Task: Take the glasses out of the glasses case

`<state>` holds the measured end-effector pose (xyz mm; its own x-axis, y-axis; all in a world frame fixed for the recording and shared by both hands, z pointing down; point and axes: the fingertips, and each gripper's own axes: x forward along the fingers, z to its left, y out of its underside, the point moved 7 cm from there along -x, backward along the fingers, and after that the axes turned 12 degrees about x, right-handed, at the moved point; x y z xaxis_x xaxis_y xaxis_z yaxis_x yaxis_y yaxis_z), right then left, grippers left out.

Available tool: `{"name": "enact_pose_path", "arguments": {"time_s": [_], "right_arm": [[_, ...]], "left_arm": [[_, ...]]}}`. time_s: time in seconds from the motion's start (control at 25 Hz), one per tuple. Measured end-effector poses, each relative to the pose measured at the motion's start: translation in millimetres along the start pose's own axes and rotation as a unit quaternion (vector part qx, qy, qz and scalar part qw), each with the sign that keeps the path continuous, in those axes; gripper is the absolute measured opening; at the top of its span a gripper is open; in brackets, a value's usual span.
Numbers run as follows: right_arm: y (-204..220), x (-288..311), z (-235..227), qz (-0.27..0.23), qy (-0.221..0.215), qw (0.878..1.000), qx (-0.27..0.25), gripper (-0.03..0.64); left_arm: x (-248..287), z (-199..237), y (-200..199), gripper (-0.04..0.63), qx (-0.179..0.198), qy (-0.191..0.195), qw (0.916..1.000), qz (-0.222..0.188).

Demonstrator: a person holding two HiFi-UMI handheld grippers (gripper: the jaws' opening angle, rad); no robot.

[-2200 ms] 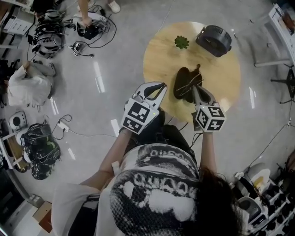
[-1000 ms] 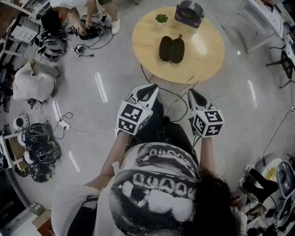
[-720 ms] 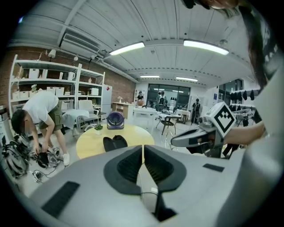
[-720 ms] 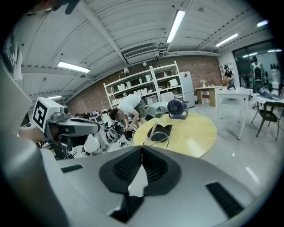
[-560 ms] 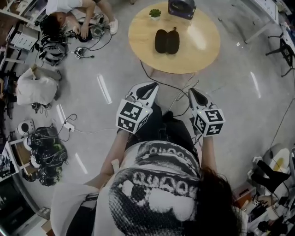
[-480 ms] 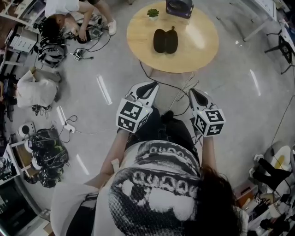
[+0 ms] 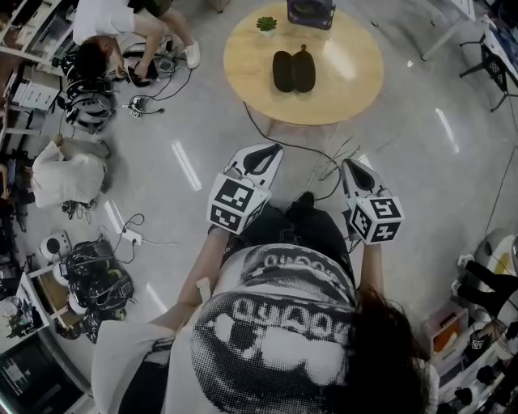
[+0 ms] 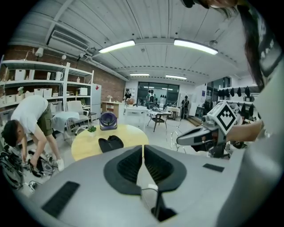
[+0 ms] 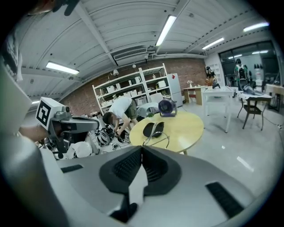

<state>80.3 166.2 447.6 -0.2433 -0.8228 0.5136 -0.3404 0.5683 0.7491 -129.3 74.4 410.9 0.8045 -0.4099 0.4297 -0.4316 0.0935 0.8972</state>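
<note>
The black glasses case lies open on the round wooden table, far ahead of both grippers; it also shows as the case and the case. My right gripper is shut on thin wire-framed glasses, which stick out past its tips over the floor. In the right gripper view the glasses hang in front of the right gripper. My left gripper is shut with nothing in it, and its jaws meet in the left gripper view.
A dark fan and a small green plant stand at the table's far side. A cable runs across the floor under the table. A person bends over gear at the upper left. Piles of equipment lie at the left.
Both grippers have come back from the table, the right one carrying the glasses out of the case. The table now sits farther up in the head view.
</note>
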Motion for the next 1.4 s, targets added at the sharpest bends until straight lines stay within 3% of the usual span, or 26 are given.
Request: {"name": "enact_pose_path", "arguments": {"time_s": [0.72, 1.4], "right_arm": [[10, 9, 59, -0.035, 0.055, 0.997, 0.030, 0.005], [19, 9, 73, -0.038, 0.061, 0.997, 0.031, 0.004]], "left_arm": [[-19, 33, 12, 0.021, 0.025, 0.085, 0.9960, -0.015], [-28, 31, 21, 0.021, 0.028, 0.101, 0.9944, -0.017]]}}
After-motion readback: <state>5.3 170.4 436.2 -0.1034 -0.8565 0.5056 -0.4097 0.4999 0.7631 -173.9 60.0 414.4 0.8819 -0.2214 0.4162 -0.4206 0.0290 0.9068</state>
